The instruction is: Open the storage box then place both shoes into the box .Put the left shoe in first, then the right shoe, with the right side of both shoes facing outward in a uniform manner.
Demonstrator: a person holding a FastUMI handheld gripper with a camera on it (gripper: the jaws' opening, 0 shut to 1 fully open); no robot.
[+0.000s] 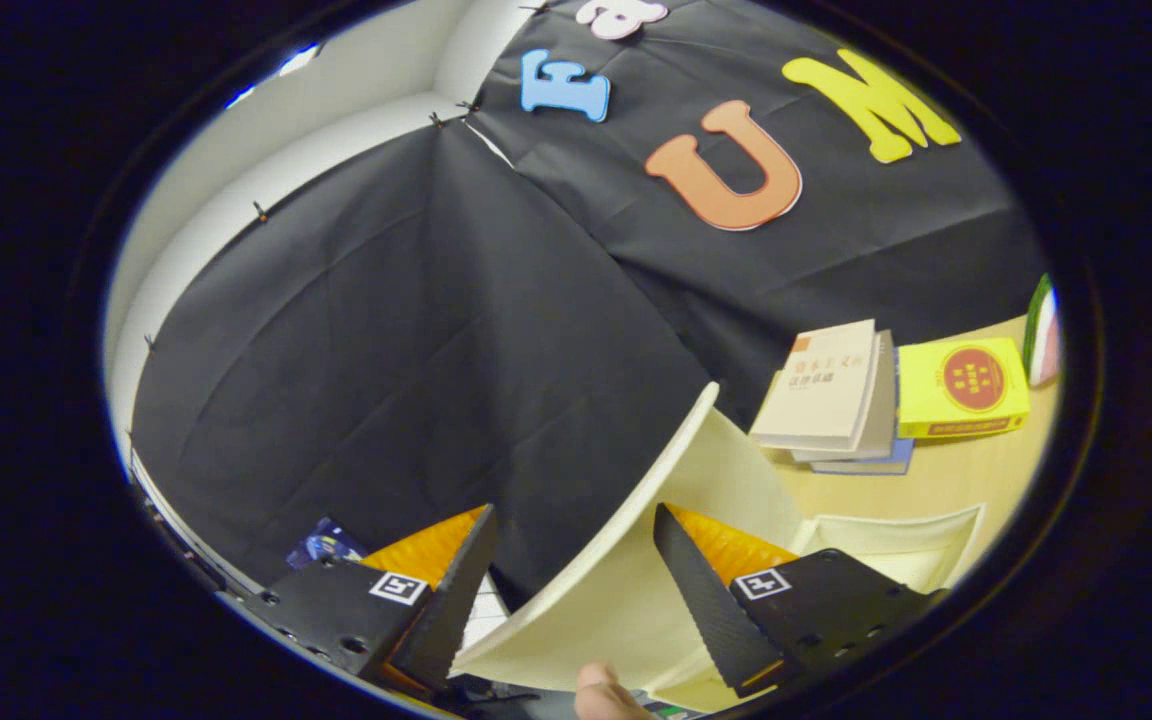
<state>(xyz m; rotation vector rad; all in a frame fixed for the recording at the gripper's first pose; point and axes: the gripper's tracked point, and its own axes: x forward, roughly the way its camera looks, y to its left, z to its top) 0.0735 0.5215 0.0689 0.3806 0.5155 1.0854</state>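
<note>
Gripper fingers spread apart, nothing clamped. Left finger sits in front of the black cloth wall. Between the fingers rises the raised cream lid of the storage box, tilted up and edge-on, closer to the right finger; contact with either finger unclear. A fingertip of a person's hand shows just below the lid's lower edge. Beyond the right finger, part of the box body lies on the wooden table. Further back: stack of books, then a yellow book beside it.
</note>
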